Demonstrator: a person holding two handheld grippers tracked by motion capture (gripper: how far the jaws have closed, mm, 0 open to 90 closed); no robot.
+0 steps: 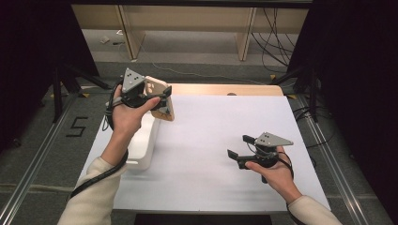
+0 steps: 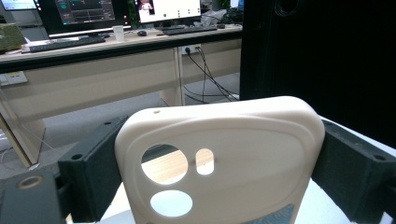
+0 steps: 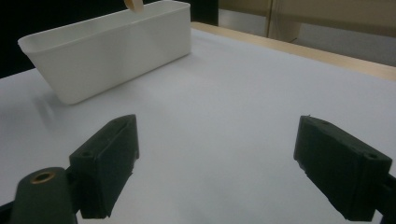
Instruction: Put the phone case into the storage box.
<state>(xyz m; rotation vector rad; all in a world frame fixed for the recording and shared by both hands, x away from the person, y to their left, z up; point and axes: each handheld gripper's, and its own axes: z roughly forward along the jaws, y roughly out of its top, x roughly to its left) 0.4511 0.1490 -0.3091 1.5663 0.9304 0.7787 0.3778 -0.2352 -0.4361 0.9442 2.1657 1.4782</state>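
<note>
**Phone case held over the bin, ready to go in**

The phone case (image 1: 159,97), cream with camera cut-outs, sits upper left of centre in the high view, clamped across its width between the jaws of the left hand-held gripper (image 1: 157,101). In the left gripper view the case (image 2: 224,158) stands upright, both black jaws pressing its side edges. It is off the worktop (image 1: 220,136), hanging just above the far end of the white bin (image 1: 143,145) at the left of the sheet.

The step in hand looks like carrying the case to the bin. The next move, as I judge it, is to lower the case inside the bin's walls, then spread the jaws so it drops free without catching the rim.

The right hand-held gripper (image 1: 240,151), lower right of the high view, hovers low over the bare worktop with its jaws wide apart and nothing between them; its own view faces the bin (image 3: 112,56).
</note>
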